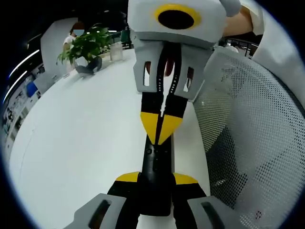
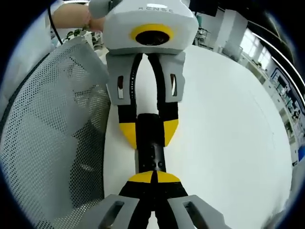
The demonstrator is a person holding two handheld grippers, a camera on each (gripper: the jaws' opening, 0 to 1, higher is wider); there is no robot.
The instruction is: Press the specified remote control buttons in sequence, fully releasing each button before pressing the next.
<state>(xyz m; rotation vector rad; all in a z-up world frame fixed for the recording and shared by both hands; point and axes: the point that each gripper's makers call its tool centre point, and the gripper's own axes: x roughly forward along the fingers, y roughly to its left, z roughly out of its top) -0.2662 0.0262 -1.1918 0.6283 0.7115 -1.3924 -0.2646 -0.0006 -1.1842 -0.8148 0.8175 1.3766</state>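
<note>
A black remote control (image 1: 155,160) lies lengthwise over the white table (image 1: 81,143). My left gripper (image 1: 156,179) is shut on its near end, one yellow-tipped jaw on each side. Opposite it, my right gripper (image 1: 160,128) has its yellow tips closed together, resting on the remote's far part. In the right gripper view, the right gripper (image 2: 154,177) is shut, its tips touching the remote (image 2: 151,155) just past a small button cluster. Beyond it the left gripper (image 2: 149,131) clamps the remote's other end.
A white mesh chair back (image 1: 252,133) stands close along the table's edge, also seen as the mesh chair (image 2: 47,124). A potted plant (image 1: 86,45) and a pale cup (image 1: 116,50) sit at the far side of the table (image 2: 228,119). A person's hand (image 2: 71,16) holds the left gripper.
</note>
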